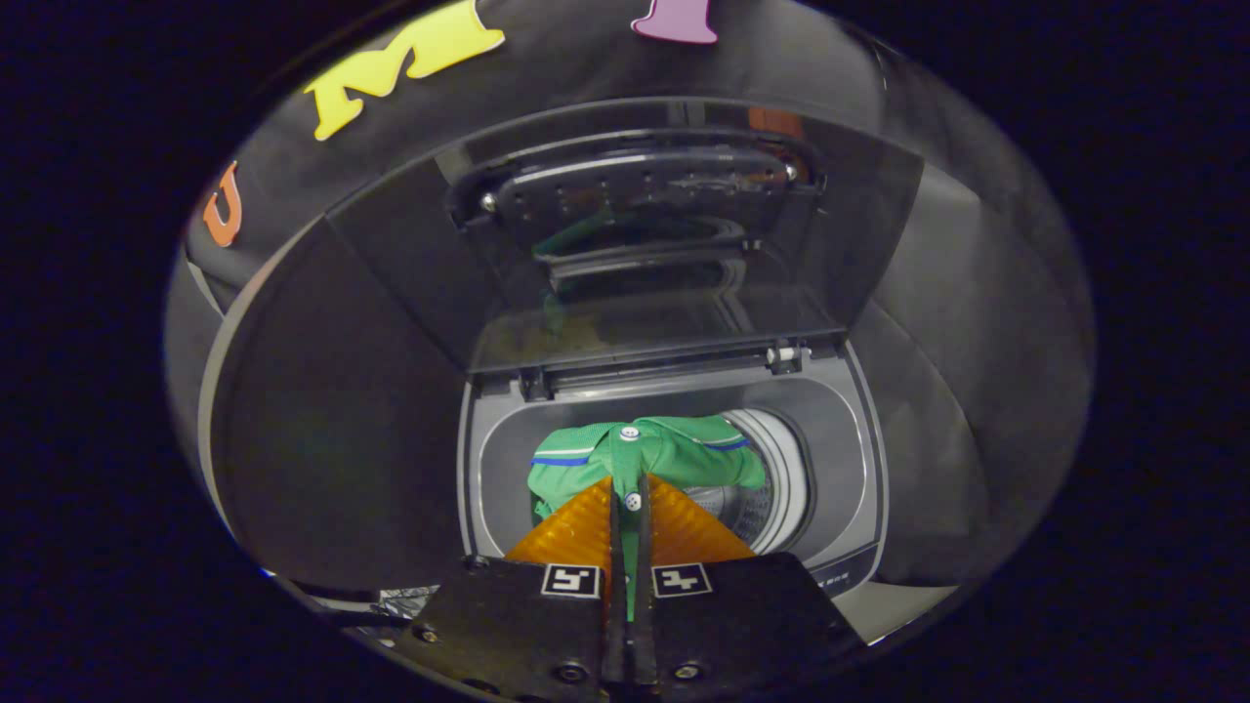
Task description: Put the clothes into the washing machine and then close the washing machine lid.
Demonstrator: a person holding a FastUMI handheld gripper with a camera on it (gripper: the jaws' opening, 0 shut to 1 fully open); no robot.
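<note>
The washing machine (pixel 859 469), a grey top-loading type, took up the middle of the scene, with its top opening directly under the tool. Its lid (pixel 635 234), made of dark see-through material, stood raised upright at 12 o'clock from the opening, hinged along the back edge. Inside the opening the pale ribbed drum (pixel 781 469) was visible at about 2 o'clock from the fingertips.

The green polo shirt (pixel 674 451), with blue and white stripes on the collar and small white buttons, hung just ahead of the fingers, over the mouth of the drum. The tool (pixel 630 503) was closed almost completely; both fingers pressed on a fold of the shirt near the button strip, and a thin band of green cloth showed between them.

In my judgement the step in hand was to lower the shirt into the drum. To do it well, the tool should go down until most of the cloth is below the rim, and only then release, so that no sleeve stays lying on the edge where the lid could trap it later.

Some small writing was on the front panel (pixel 840 576) of the machine, at 4 o'clock from the fingertips, but it was too small to read.
</note>
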